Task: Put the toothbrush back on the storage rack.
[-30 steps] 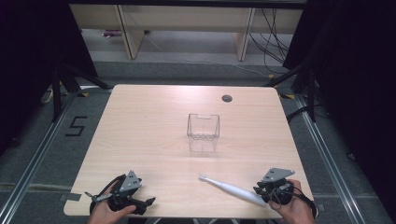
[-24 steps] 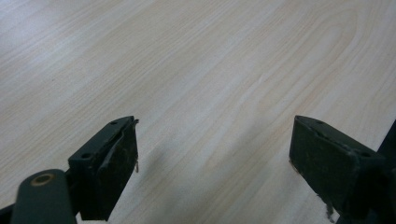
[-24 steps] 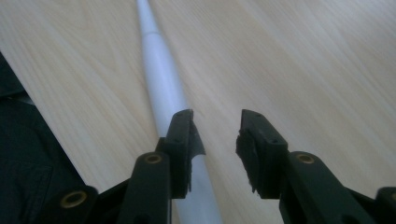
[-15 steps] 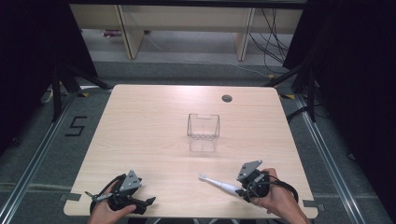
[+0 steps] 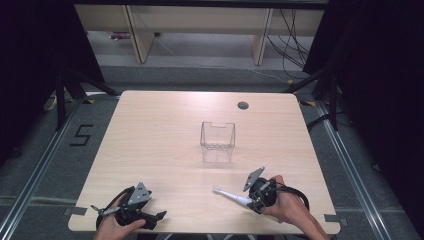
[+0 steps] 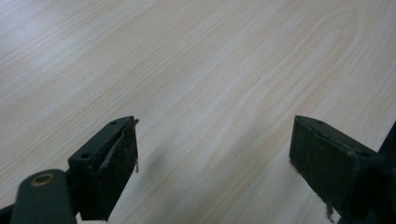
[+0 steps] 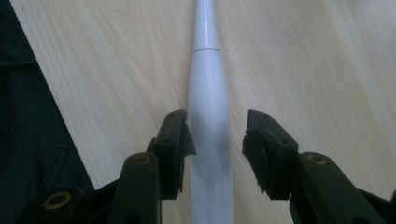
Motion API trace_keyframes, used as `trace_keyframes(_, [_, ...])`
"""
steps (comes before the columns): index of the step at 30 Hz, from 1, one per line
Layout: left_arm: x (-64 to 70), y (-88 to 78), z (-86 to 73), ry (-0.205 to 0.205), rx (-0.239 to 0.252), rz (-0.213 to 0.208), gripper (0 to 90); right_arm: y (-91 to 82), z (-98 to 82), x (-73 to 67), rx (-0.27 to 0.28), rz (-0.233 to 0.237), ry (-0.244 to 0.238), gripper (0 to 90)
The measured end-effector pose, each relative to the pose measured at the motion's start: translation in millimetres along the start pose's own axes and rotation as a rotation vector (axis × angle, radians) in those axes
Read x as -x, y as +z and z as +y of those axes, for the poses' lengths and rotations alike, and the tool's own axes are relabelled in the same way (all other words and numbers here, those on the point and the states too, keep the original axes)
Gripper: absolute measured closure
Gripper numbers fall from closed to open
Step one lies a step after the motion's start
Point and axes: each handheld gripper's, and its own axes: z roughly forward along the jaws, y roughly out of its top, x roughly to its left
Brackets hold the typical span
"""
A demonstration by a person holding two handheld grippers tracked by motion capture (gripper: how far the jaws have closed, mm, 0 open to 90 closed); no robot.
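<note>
Your right gripper (image 7: 212, 140) straddles the toothbrush (image 7: 208, 107) near the table's (image 5: 165, 125) front edge, right of centre. Its jaws have just been opening; they stand part-way apart with the white handle between them. The left pad (image 7: 180, 140) looks to be at or just touching the handle's side, while the other is clearly off it, so nothing is clamped. In the high view the toothbrush (image 5: 231, 195) lies flat, its slim neck and head pointing left and slightly away from you.

Handling, as judged: light, rigid, smooth glossy plastic with a round section, so it is likely to roll or squirt out of a pinch. Take hold on the thick part of the handle, where the jaws now are, not on the tapering neck. Close squarely across it and firmly.

Your left gripper (image 5: 131, 214) rests near the front-left corner, jaws wide apart over bare wood.

Farther back, around the table's centre, stands a clear box (image 5: 217, 136), open at the top, well apart from the toothbrush.
</note>
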Motion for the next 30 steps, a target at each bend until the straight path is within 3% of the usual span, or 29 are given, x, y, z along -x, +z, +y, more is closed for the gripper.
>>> trace_keyframes(12, [0.0, 0.0, 0.0, -0.002, 0.001, 0.0, 14.8, 12.2, 7.8, 5.5, -0.074, 0.06, -0.007, 60.2])
trace_keyframes(30, [0.0, -0.1, 0.1, 0.001, 0.001, -0.002, 14.8, 24.3, 18.9, 6.5, -0.168, 0.058, -0.008, 63.8])
